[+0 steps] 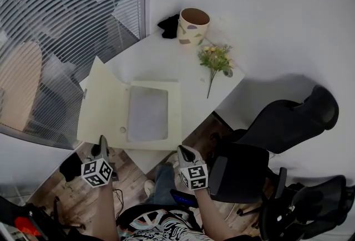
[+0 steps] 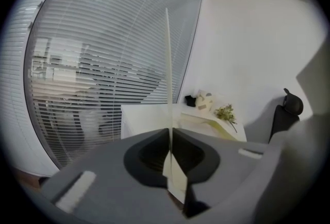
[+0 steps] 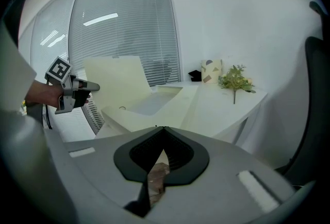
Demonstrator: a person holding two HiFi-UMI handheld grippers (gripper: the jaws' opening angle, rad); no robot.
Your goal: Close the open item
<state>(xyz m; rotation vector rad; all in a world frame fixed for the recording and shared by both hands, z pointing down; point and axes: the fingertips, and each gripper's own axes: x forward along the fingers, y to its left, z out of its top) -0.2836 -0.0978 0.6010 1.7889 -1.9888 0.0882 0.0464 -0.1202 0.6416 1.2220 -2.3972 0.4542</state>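
A cream folder lies open on the white table, with a grey sheet in its flat right half. Its left cover stands lifted at an angle. My left gripper is at the cover's near edge and is shut on it. In the left gripper view the cover shows edge-on as a thin line that runs between the jaws of the left gripper. My right gripper hovers off the table's near edge, shut and holding nothing, with the right gripper pointed at the folder.
A patterned pot, a black object and a sprig of flowers sit at the table's far end. Window blinds run along the left. Black office chairs stand to the right, close to my right arm.
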